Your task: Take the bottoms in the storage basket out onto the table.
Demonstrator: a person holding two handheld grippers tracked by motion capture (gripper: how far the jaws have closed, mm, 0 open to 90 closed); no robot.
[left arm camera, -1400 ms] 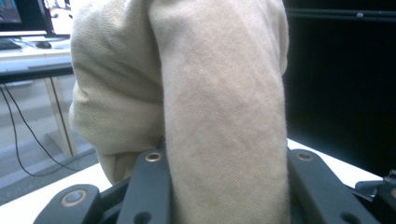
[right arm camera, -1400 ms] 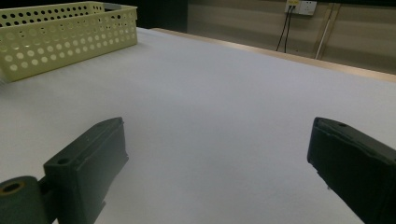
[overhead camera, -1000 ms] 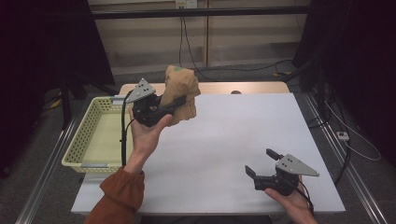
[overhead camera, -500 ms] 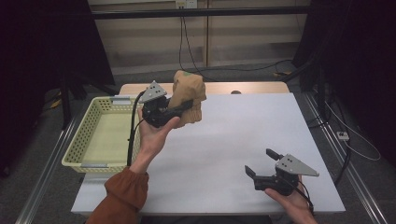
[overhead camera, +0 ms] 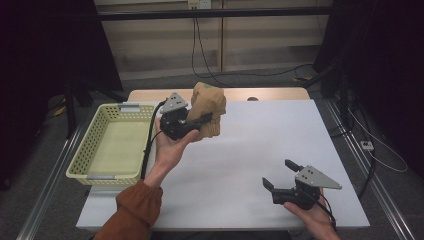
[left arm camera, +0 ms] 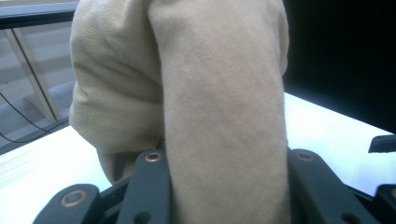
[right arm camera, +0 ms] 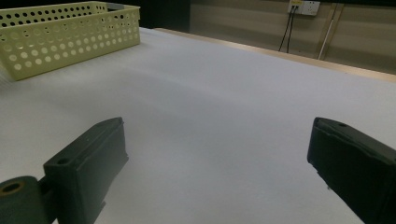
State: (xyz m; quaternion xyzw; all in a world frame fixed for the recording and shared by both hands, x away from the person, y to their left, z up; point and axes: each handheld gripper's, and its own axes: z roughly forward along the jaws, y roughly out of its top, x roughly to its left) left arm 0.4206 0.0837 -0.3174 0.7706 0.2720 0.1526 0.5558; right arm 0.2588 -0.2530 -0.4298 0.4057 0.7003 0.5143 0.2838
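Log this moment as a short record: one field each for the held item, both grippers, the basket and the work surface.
held item: tan cloth bundle, bunched, lifted off the table
left gripper: left gripper shut on the cloth, fabric squeezed between its fingers
right gripper: right gripper open, nothing between its fingers, low near the front right of the table
basket: pale yellow perforated basket at the table's left edge, nothing visible inside
work surface: white table
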